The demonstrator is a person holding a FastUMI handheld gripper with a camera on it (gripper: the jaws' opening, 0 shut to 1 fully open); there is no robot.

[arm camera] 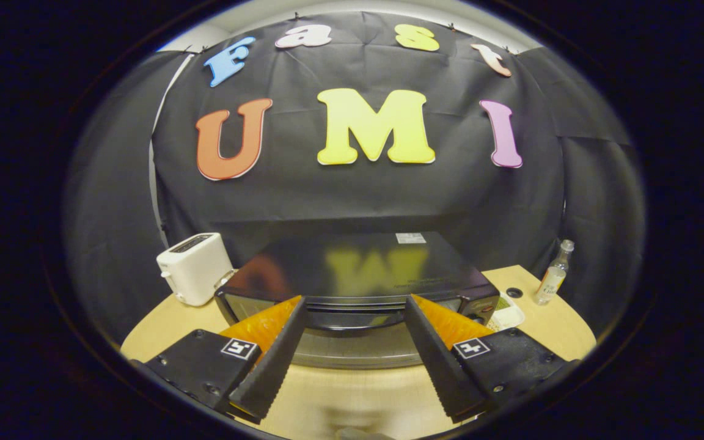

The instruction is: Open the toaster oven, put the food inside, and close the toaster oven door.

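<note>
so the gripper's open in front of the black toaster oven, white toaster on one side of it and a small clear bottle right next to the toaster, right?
Nearly. The gripper view shows the gripper open before the black toaster oven and the white toaster beside it, but the small clear bottle stands on the oven's opposite side, near the wooden table edge, not by the toaster.
</note>
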